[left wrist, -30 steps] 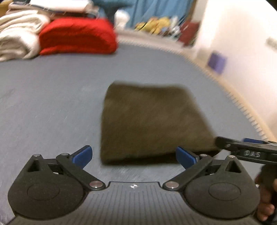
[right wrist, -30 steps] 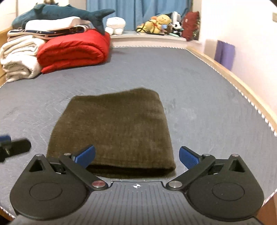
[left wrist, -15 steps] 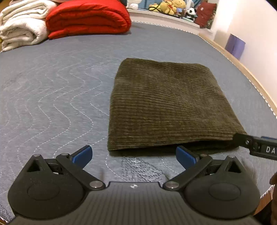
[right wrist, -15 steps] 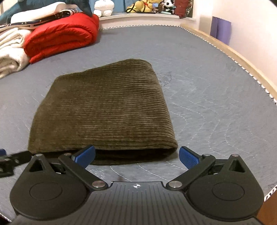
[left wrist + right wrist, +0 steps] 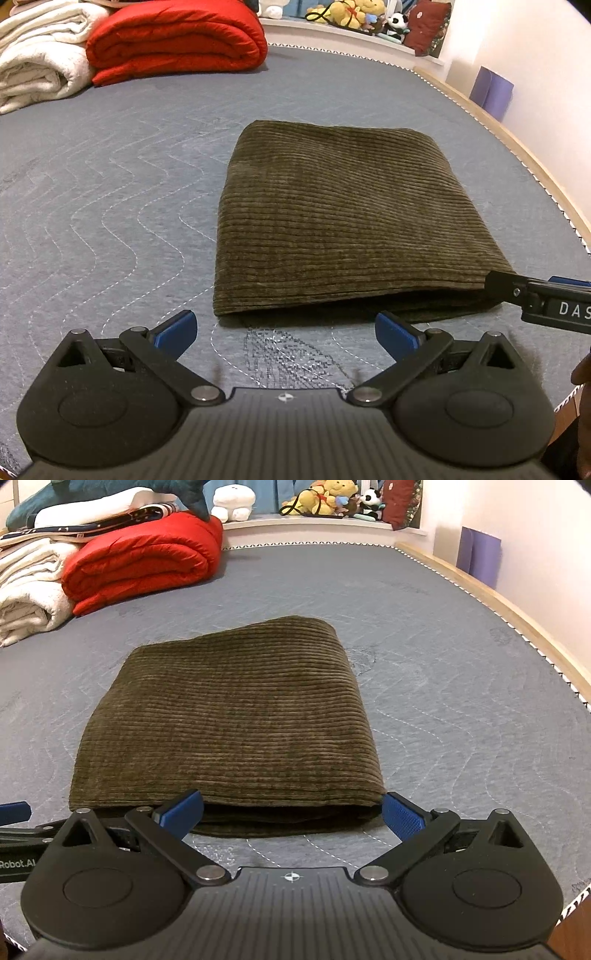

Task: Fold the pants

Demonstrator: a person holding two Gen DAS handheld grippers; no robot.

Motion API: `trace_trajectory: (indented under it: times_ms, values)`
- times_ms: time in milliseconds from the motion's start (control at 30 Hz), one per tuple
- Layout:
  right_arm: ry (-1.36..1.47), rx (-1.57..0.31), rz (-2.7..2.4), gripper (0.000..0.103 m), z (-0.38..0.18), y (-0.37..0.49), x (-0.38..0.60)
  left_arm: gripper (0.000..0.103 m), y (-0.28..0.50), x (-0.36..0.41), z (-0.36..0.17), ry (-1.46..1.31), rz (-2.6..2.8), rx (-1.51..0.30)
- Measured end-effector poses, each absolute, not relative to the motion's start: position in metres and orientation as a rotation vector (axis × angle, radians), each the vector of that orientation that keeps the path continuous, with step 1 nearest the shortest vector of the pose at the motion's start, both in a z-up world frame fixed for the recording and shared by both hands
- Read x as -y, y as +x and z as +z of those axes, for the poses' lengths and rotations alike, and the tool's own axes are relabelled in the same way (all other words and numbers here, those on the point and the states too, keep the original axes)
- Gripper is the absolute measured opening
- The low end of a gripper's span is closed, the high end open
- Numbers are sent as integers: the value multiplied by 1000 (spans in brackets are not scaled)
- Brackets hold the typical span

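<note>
grey quilted bed (image 5: 110,184) carries our folded olive corduroy pants (image 5: 343,221) mid-surface; a red blanket (image 5: 177,37) and white towels (image 5: 37,70) sit far behind. our left tongs (image 5: 284,328) and right tongs (image 5: 291,812) gape wide, empty, at the near edge.

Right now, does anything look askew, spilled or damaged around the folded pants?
Nothing stands out. The olive corduroy pants lie in a flat, fairly even folded rectangle on the grey quilted surface. Both tools, left and right, are open and empty.
</note>
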State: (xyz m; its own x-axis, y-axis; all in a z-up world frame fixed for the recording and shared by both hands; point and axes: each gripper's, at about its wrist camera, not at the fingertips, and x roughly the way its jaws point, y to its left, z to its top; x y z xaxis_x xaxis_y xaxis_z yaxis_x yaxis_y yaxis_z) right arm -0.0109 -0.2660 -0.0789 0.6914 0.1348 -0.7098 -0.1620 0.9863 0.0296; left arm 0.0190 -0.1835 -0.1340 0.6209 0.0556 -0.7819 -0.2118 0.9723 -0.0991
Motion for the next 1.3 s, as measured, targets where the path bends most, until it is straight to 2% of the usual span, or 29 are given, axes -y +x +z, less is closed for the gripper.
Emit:
trace_trajectory:
  times_ms: [1300]
  values:
    - [-40, -794, 165, 102, -82, -11, 266, 103, 16, 185, -133, -180, 148, -882]
